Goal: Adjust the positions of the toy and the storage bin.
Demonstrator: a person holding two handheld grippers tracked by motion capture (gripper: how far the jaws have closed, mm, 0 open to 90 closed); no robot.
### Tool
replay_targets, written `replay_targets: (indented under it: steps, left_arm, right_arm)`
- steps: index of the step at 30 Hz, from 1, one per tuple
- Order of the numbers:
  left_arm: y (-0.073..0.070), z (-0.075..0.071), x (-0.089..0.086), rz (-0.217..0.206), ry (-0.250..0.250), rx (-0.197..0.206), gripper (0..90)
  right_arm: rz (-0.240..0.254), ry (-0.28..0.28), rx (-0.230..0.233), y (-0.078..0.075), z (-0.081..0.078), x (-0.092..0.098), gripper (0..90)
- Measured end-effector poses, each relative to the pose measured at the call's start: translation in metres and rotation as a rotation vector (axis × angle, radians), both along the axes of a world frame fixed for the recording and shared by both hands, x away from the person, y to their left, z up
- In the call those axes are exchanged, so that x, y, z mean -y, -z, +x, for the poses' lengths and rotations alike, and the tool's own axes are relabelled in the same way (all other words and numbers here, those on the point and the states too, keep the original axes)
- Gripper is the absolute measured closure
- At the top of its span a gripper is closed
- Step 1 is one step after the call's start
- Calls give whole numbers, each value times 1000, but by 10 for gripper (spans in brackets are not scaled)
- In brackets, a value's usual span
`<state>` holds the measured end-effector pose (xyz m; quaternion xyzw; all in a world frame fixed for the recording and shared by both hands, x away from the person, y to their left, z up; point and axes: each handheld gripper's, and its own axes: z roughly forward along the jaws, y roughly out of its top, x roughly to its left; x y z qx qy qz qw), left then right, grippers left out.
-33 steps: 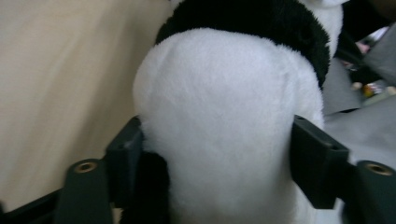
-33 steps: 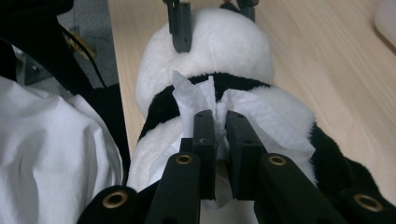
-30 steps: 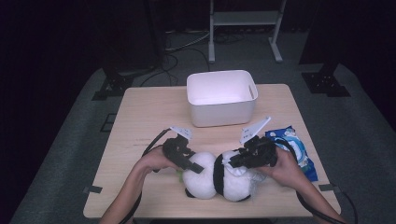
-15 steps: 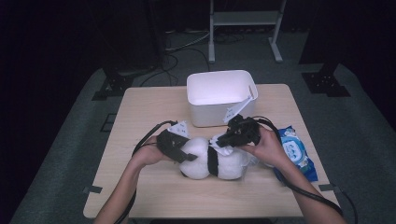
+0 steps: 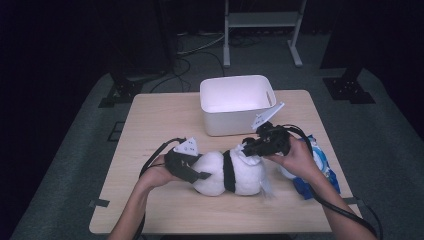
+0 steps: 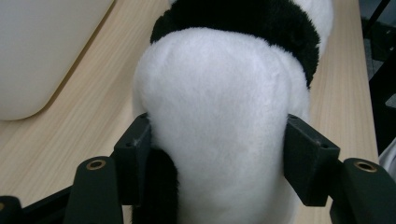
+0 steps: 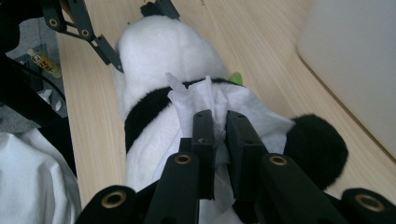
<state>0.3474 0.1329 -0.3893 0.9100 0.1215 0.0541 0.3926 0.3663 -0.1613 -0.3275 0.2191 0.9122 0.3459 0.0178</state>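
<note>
- Since a second ago the plush panda (image 5: 227, 172) has travelled with both hands away from the near edge of the tabletop (image 5: 160, 120) and toward the white bin (image 5: 235, 102). It now lies on its side in the middle of the tabletop, just in front of the bin and not touching it.
- The left gripper (image 5: 192, 172) clamps one white, rounded end of the panda. In the left gripper view its two black jaws sit on either side of the fur (image 6: 219, 126) and press it in; they have just been opening a little, yet the toy is between them and held.
- The right gripper (image 5: 250, 148) has its jaws nearly together, pinching a white wipe (image 7: 205, 95) that lies over the panda's other end, beside a black furry patch (image 7: 315, 137).
- The right hand (image 5: 295, 157) now sits farther from the person than a second ago, and more of the blue wipe packet (image 5: 322, 172) beside it at the right edge shows.
- My reading: the work is cleaning the toy, with the left gripper steadying it while the right rubs the wipe along it. The shift toward the bin may only be the toy sliding under the rubbing, or a first step toward dropping it in.
- The bin itself has not moved.
</note>
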Motion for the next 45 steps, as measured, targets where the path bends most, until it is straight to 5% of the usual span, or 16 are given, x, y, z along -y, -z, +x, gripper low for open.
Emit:
replay_targets:
  steps: [14,20,27,39,45]
  left_arm:
    - [1,-1,-9,-61,-22,-84,156]
    - [17,4,-10,-67,-10,-169,93]
    - [13,2,-11,-98,-5,-134,302]
    - [-6,-12,-4,-89,9,-60,336]
    - [-7,-11,-9,-107,10,-57,341]
  right_arm:
    - [22,1,-46,11,-12,16,815]
    - [33,1,-50,13,-18,21,815]
    - [0,-16,-3,2,-24,12,816]
    - [-66,-113,27,0,-19,-42,817]
    - [-49,-84,24,-3,-14,-28,817]
